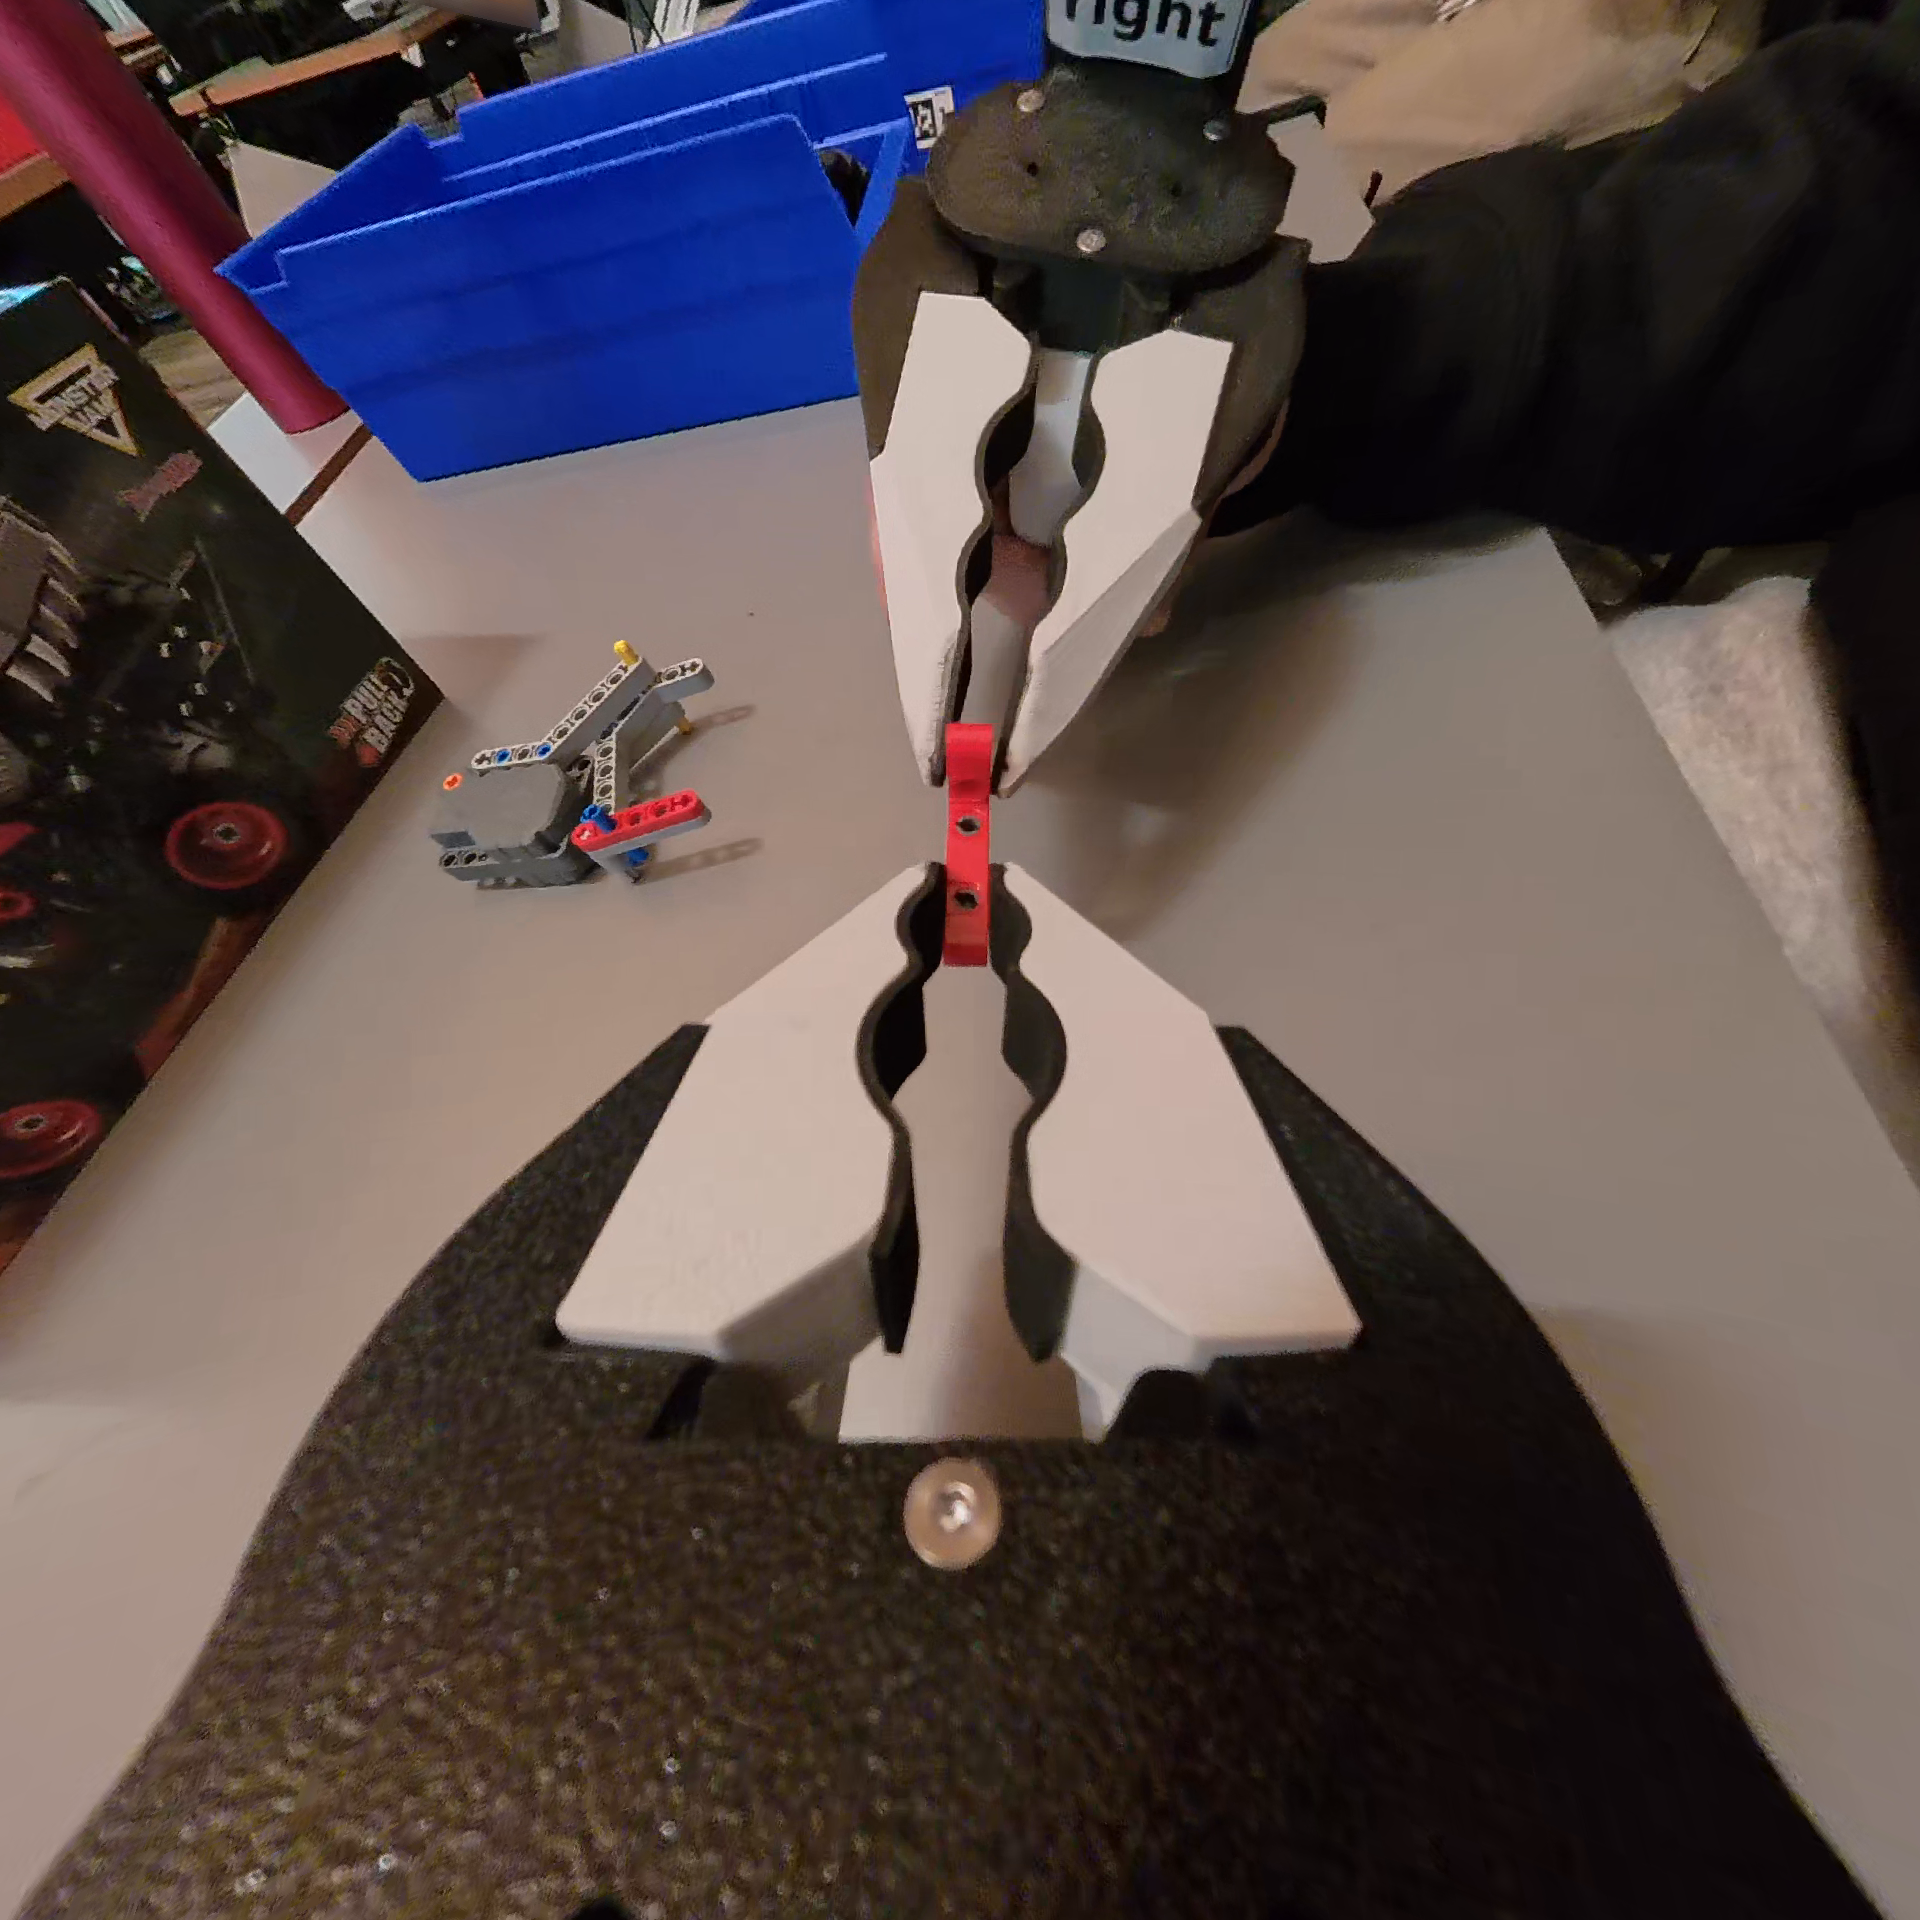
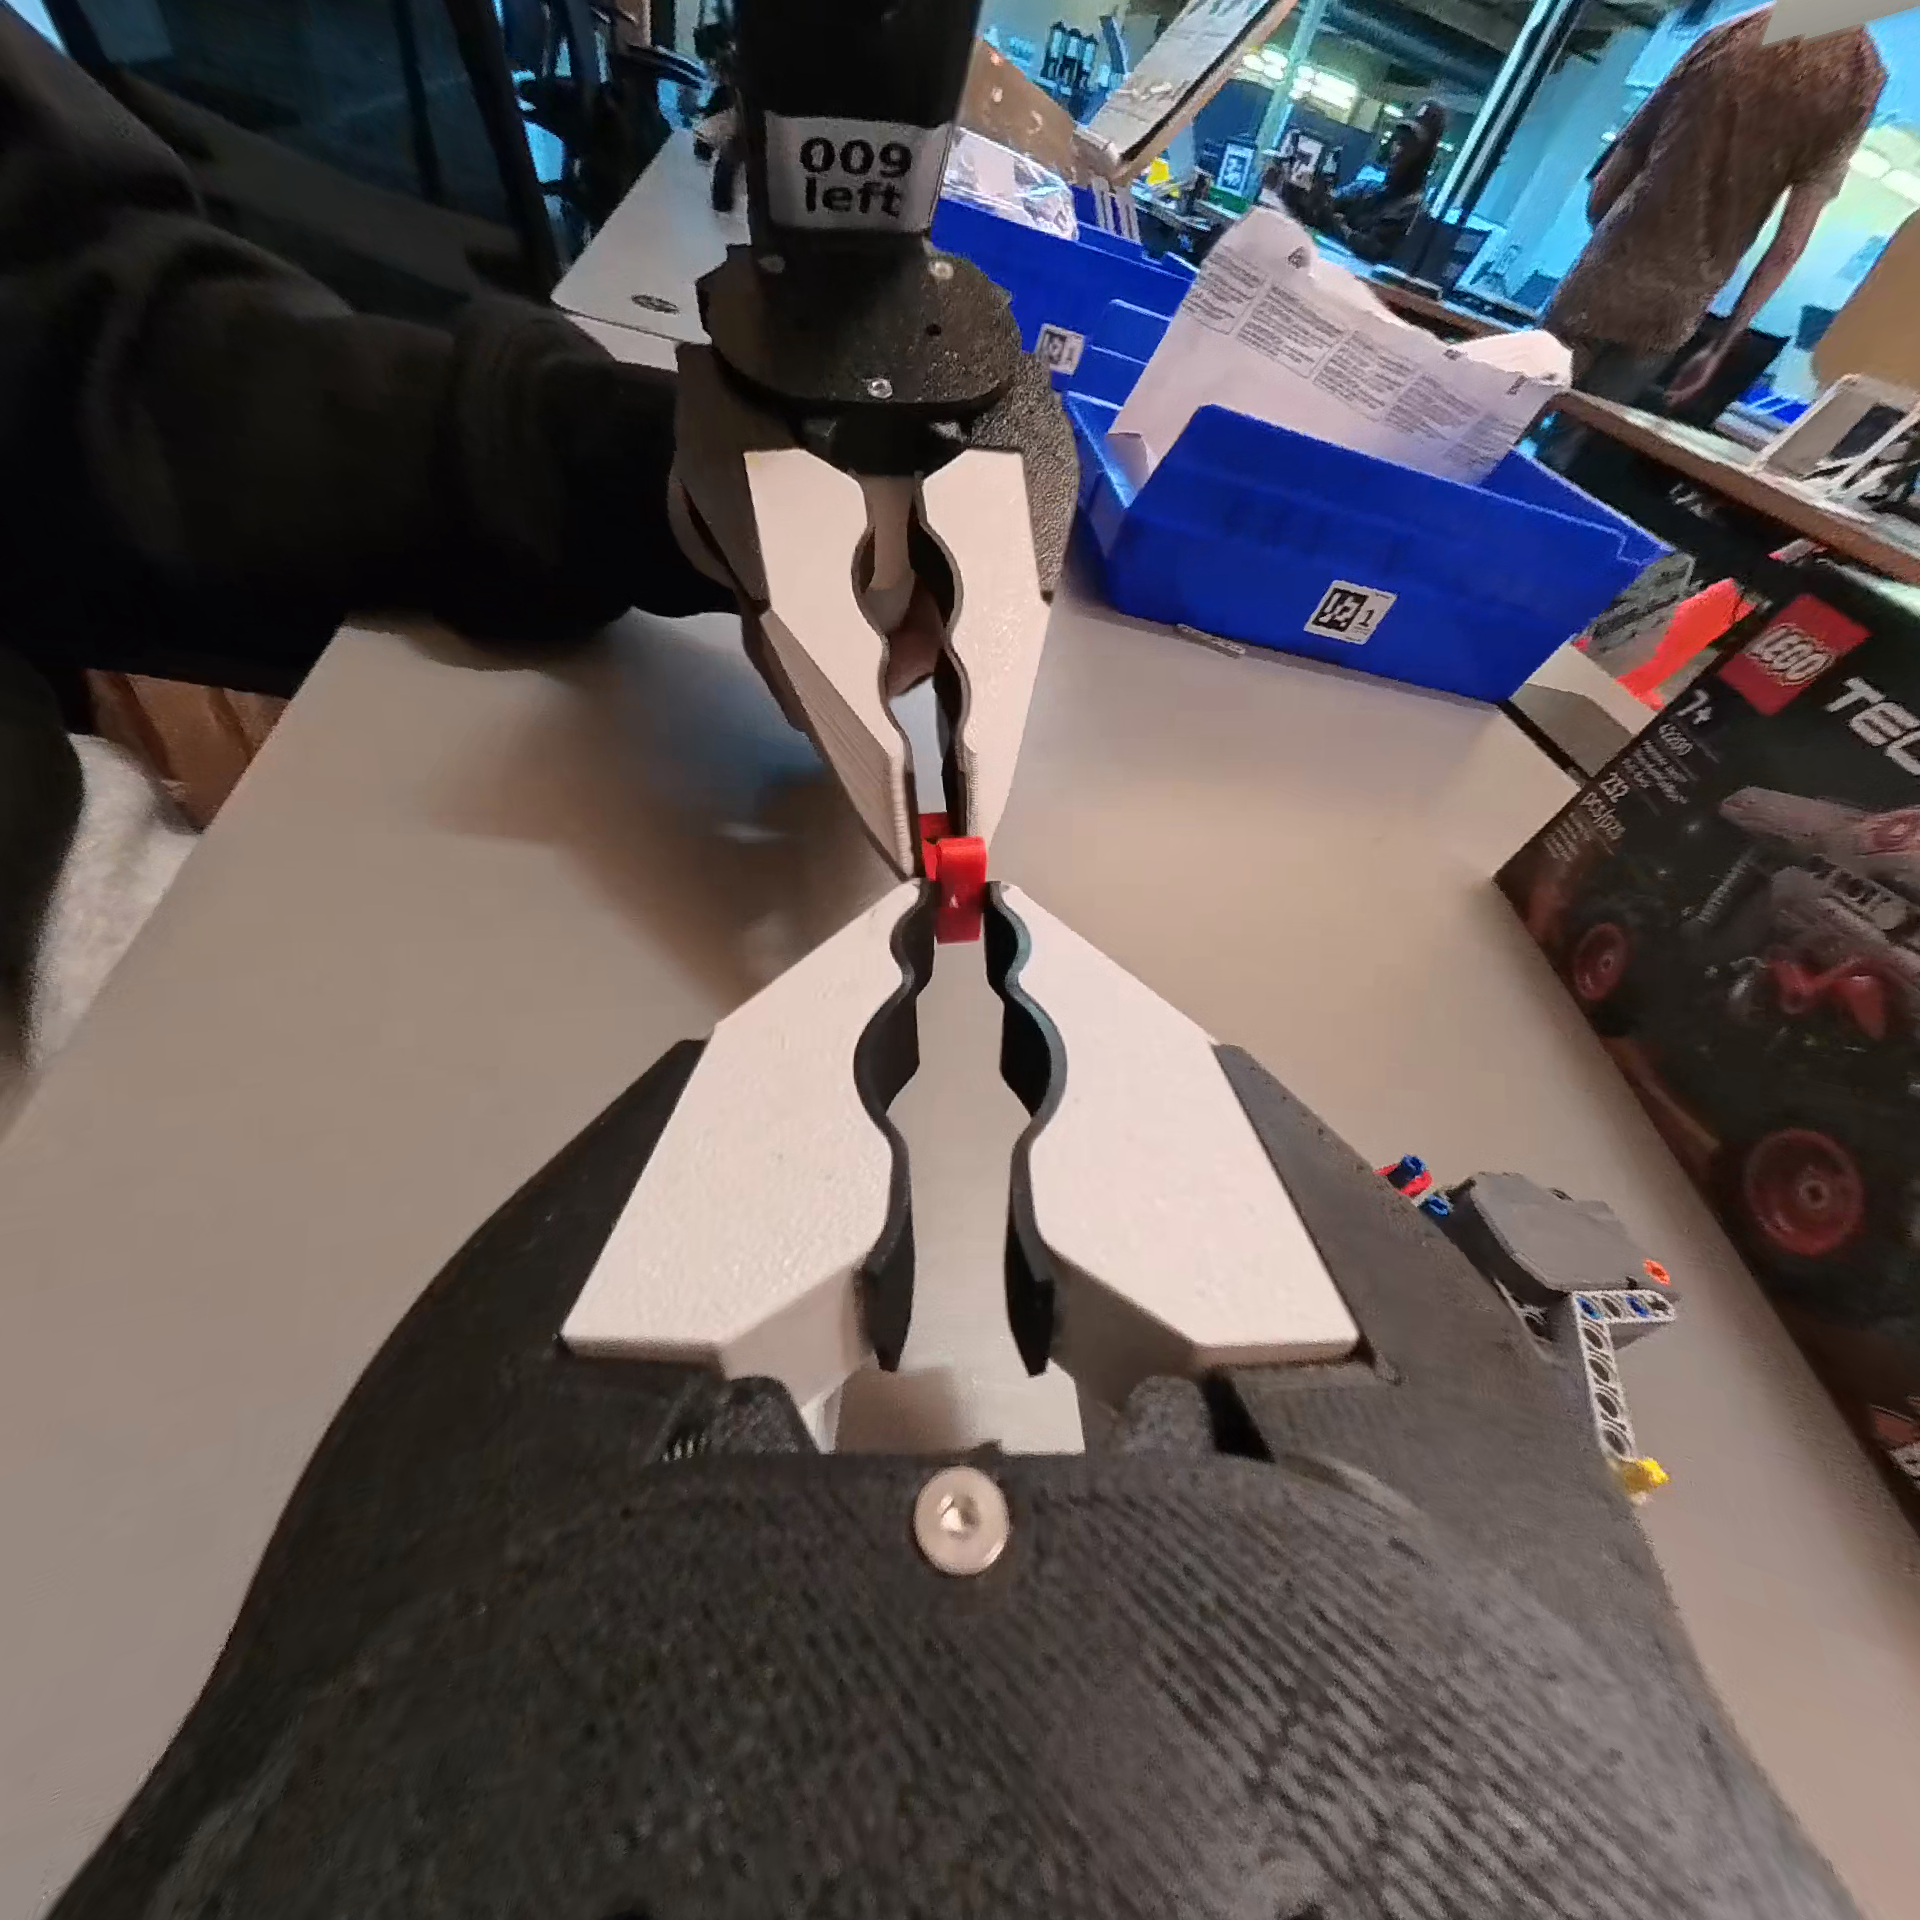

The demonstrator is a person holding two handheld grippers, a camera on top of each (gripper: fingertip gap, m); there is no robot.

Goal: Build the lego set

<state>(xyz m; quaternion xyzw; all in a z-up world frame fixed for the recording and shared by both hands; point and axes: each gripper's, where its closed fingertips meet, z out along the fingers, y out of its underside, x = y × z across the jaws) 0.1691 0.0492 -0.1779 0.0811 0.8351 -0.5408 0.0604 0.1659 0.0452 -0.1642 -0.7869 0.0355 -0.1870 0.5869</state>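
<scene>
Dim, warm light on the tabletop point(image 1: 1351, 935), with soft shadows and faint glare near its far edge. Both wide-angle views bend at the edges; background and sleeves blur.

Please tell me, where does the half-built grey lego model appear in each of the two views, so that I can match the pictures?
Left wrist view: the grey lego model stands on the table at centre left, beside the set's box.
Right wrist view: it sits at the lower right, partly behind the right gripper's body, near the same box.
Shared landmark: the red beam held between both gripper tips at picture centre.
</scene>
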